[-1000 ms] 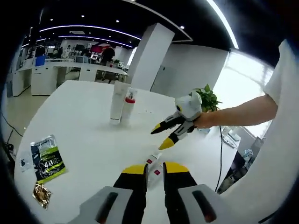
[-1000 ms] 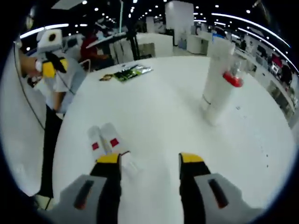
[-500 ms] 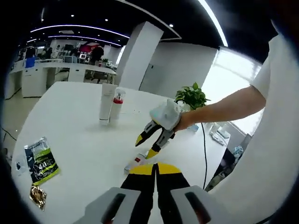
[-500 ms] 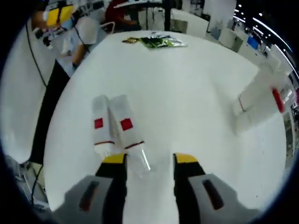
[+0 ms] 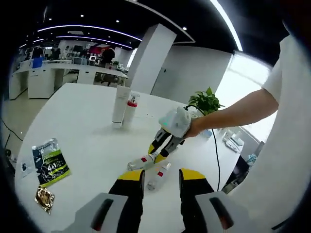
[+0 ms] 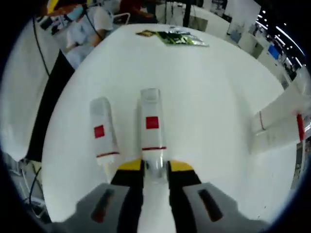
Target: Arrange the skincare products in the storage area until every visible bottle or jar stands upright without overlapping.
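Observation:
Two small white bottles with red square labels and clear caps lie on the white table [image 6: 204, 97]. My right gripper [image 6: 155, 166] is shut on the cap end of one bottle [image 6: 151, 124]; the other bottle [image 6: 101, 130] lies free just to its left. In the left gripper view the right gripper [image 5: 156, 154] holds its bottle [image 5: 140, 161] low over the table. The free bottle [image 5: 158, 176] lies just ahead of my left gripper [image 5: 161, 178], which is open with nothing between its jaws. A tall white tube [image 5: 120, 106] and a red-capped bottle [image 5: 130, 109] stand upright together farther back.
A green snack packet [image 5: 50, 163] and a small gold packet [image 5: 43, 201] lie near the table's left edge. A potted plant [image 5: 208, 101] and a cable sit at the far right edge. The person's arm [image 5: 243, 114] reaches in from the right.
My right gripper has shut on one bottle's cap end and drawn it apart from the other bottle. My left gripper, shut half a second ago, now stands open.

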{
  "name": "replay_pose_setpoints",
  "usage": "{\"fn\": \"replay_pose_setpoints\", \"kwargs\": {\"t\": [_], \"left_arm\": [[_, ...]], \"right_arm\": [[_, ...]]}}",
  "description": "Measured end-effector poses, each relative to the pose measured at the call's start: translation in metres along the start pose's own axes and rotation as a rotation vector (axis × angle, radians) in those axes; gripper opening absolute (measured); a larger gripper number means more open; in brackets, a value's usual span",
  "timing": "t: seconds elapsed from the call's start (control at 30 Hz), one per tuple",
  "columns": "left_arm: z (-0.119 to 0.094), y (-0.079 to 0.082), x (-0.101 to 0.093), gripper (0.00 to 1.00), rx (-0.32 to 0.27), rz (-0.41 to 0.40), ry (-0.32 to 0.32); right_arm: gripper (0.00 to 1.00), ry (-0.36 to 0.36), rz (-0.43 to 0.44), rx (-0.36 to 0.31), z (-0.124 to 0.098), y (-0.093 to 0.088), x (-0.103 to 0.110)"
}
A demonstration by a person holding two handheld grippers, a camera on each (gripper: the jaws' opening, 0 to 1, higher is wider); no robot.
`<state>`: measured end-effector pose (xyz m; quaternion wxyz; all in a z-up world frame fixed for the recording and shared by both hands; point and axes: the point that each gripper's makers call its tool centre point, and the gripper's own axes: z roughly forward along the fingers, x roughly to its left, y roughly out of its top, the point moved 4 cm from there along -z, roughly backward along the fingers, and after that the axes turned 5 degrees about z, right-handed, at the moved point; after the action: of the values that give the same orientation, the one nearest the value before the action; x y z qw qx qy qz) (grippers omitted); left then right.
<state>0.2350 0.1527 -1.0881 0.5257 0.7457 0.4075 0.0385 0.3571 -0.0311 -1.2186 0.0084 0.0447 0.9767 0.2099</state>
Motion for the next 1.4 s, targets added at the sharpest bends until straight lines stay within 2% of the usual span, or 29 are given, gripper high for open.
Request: {"fn": "replay_pose_setpoints", "kwargs": {"t": [0.1, 0.2, 0.23, 0.4, 0.43, 0.5, 0.53, 0.57, 0.6, 0.63, 0.67, 0.73, 0.8, 0.83, 0.93, 0.97, 1.03, 1.1, 1.13, 1.3, 1.33, 1.4], "left_arm": [[-0.001, -0.007, 0.007, 0.34, 0.012, 0.005, 0.006], [-0.003, -0.013, 0.018, 0.37, 0.024, 0.056, 0.015], [-0.006, -0.012, 0.023, 0.38, 0.027, 0.076, 0.019], [-0.011, 0.007, 0.035, 0.48, -0.004, 0.059, -0.012], [-0.009, 0.013, 0.039, 0.49, -0.025, 0.036, -0.063], [-0.007, 0.013, 0.042, 0.51, -0.037, -0.033, -0.107], [-0.005, 0.009, 0.047, 0.52, -0.028, -0.107, -0.134], [-0.003, 0.005, 0.05, 0.52, -0.02, -0.14, -0.151], [-0.001, -0.005, 0.053, 0.52, 0.015, -0.187, -0.204], [-0.001, -0.007, 0.053, 0.52, 0.02, -0.191, -0.216], [0.0, -0.013, 0.052, 0.52, 0.041, -0.211, -0.261], [-0.001, -0.019, 0.044, 0.51, 0.064, -0.259, -0.349], [-0.004, -0.021, 0.036, 0.48, 0.087, -0.293, -0.421], [-0.005, -0.022, 0.028, 0.47, 0.106, -0.305, -0.479], [-0.007, -0.023, 0.013, 0.46, 0.144, -0.317, -0.571], [-0.007, -0.024, 0.006, 0.46, 0.152, -0.319, -0.606], [-0.008, -0.027, -0.003, 0.4, 0.131, -0.331, -0.661], [-0.01, -0.032, -0.006, 0.27, 0.123, -0.387, -0.686], [-0.01, -0.035, -0.006, 0.24, 0.122, -0.409, -0.688], [-0.012, -0.039, -0.004, 0.23, 0.101, -0.453, -0.669], [-0.014, -0.034, -0.004, 0.23, 0.091, -0.438, -0.662], [-0.017, -0.024, -0.003, 0.22, 0.081, -0.421, -0.647]], "right_arm": [[0.16, -0.027, -0.033, -0.007, -0.005, 0.01, -0.001], [0.16, -0.065, -0.082, -0.015, -0.013, 0.025, 0.0], [0.16, -0.087, -0.128, -0.032, -0.022, 0.039, 0.005], [0.16, -0.129, -0.282, -0.043, -0.046, 0.075, 0.023], [0.16, -0.141, -0.321, -0.046, -0.053, 0.087, 0.031], [0.16, -0.115, -0.324, -0.055, -0.056, 0.094, 0.039], [0.16, -0.09, -0.341, -0.079, -0.059, 0.104, 0.048], [0.16, -0.087, -0.358, -0.082, -0.061, 0.109, 0.053], [0.16, -0.09, -0.41, -0.079, -0.064, 0.119, 0.061], [0.16, -0.089, -0.438, -0.079, -0.065, 0.124, 0.066], [0.16, -0.091, -0.477, -0.077, -0.067, 0.13, 0.071], [0.16, -0.078, -0.564, -0.046, -0.071, 0.139, 0.085], [0.16, -0.058, -0.613, -0.014, -0.073, 0.144, 0.096], [0.16, -0.047, -0.656, -0.007, -0.075, 0.15, 0.104], [0.16, -0.039, -0.704, -0.013, -0.079, 0.162, 0.119], [0.16, -0.034, -0.728, -0.015, -0.079, 0.167, 0.126], [0.16, -0.032, -0.793, -0.009, -0.077, 0.176, 0.139], [0.16, -0.027, -0.817, 0.003, -0.073, 0.179, 0.147], [0.16, -0.032, -0.849, 0.006, -0.071, 0.18, 0.148], [0.17, -0.028, -0.868, 0.018, -0.068, 0.179, 0.15], [0.17, -0.042, -0.873, 0.015, -0.071, 0.182, 0.149], [0.18, -0.082, -0.825, 0.004, -0.077, 0.188, 0.143]]}}
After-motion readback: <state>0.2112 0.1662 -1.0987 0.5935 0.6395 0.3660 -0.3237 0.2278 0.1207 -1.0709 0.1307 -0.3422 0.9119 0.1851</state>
